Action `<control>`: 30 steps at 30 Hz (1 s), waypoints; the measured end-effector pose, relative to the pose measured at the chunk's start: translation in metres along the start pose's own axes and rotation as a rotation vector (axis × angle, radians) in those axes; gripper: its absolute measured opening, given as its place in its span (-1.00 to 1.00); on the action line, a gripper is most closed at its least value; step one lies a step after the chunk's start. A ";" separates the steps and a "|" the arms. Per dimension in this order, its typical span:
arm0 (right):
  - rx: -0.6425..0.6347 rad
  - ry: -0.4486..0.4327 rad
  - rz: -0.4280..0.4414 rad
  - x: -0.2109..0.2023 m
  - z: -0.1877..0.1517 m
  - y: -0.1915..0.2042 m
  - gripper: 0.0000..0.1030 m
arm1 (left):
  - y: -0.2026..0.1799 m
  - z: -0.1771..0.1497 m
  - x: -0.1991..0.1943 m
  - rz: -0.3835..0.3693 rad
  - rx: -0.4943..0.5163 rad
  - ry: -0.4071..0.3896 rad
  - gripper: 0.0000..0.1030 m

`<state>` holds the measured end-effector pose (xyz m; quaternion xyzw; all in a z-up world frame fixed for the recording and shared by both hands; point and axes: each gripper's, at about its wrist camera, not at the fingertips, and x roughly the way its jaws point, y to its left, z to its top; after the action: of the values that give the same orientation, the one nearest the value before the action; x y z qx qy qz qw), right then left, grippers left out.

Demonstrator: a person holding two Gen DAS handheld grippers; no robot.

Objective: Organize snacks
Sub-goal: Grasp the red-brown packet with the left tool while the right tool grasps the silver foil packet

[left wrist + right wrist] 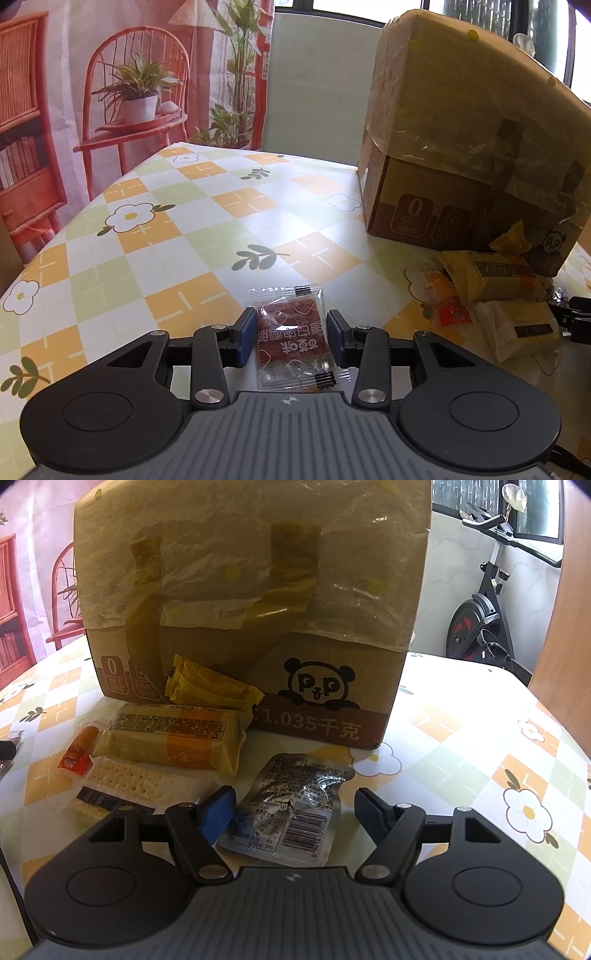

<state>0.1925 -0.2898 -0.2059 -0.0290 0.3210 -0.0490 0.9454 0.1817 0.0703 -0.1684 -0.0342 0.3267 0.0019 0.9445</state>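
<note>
The left gripper (291, 338) straddled a small clear-wrapped red snack packet (291, 338) on the checked tablecloth (155, 258), jaws narrow, not visibly gripping; the right gripper (295, 816) stood wide. Nothing looked sorted; several packets remained beside the cardboard box (332, 686).

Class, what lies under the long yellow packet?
Beneath the yellow packet, a white cracker pack and an orange sachet show partly; their covered parts stay hidden.

"1.035千克" and panda "PP" on cardboard box (258, 627)
</note>
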 end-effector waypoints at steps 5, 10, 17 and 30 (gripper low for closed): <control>-0.002 0.001 0.003 0.001 0.000 -0.001 0.43 | 0.002 0.000 0.000 -0.015 -0.010 -0.003 -0.15; 0.002 0.007 0.003 0.003 0.001 -0.002 0.44 | 0.002 0.000 -0.001 -0.014 -0.006 -0.002 -0.15; -0.009 0.001 0.027 0.001 0.001 -0.003 0.23 | 0.002 0.000 -0.001 -0.014 -0.004 -0.003 -0.15; 0.043 -0.076 0.023 -0.012 -0.005 -0.011 -0.60 | 0.004 0.000 -0.002 -0.024 -0.015 -0.006 -0.15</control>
<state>0.1793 -0.2996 -0.2018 -0.0067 0.2840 -0.0439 0.9578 0.1807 0.0748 -0.1674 -0.0451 0.3236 -0.0071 0.9451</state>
